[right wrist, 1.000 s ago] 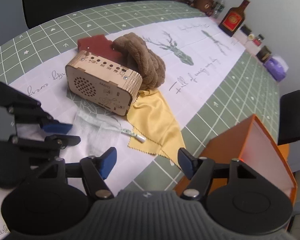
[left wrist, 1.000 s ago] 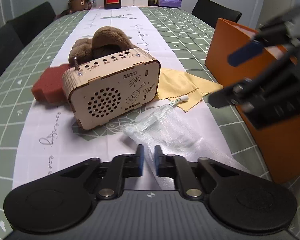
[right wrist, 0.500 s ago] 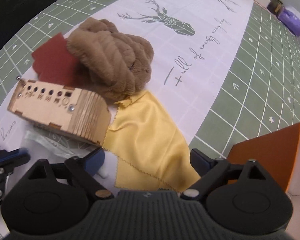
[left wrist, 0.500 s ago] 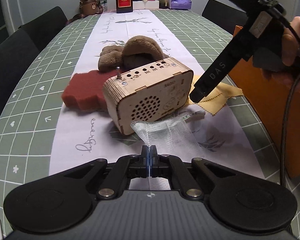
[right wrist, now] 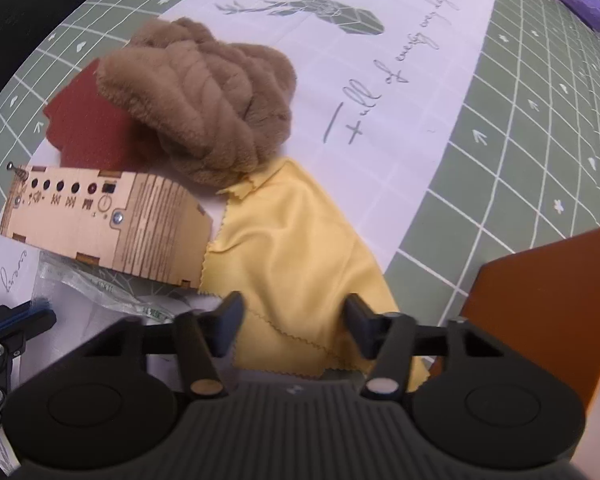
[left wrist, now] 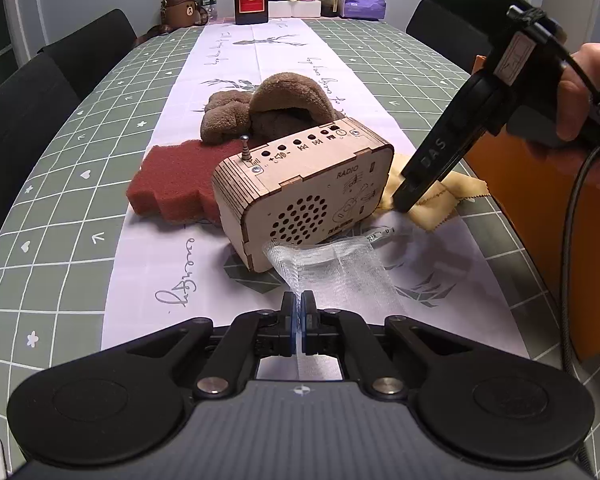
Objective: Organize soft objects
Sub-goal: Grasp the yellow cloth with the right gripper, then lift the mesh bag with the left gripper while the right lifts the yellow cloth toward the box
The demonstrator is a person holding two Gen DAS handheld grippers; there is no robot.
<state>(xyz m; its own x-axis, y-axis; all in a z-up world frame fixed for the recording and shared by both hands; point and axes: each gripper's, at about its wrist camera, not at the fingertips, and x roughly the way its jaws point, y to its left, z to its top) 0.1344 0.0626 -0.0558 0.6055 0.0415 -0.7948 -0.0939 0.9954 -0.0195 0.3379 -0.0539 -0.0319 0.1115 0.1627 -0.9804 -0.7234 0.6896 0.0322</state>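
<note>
A: What has moved since half a second ago?

B: The right gripper (right wrist: 292,326) has dropped lower over the yellow cloth (right wrist: 300,256), and its fingers have narrowed but are still apart, holding nothing. The left gripper (left wrist: 299,320) stays clenched on the white mesh pouch (left wrist: 332,270), just in front of the wooden radio (left wrist: 304,192).

A: What lies around that radio, largest first?

B: One table (left wrist: 60,240) under a green grid cloth, with one white runner (left wrist: 260,52) in cursive script; "full of energy" is about all I can read. One orange box (right wrist: 540,300) stands right of the radio. One brown plush (right wrist: 204,100) sits behind it, touching it. One dark red sponge (left wrist: 172,184) lies at its left. The yellow cloth touches its right end.

A: Any writing on the radio?

B: "RADIO", beside a guitar drawing. The right gripper's body shows "DAS".
</note>
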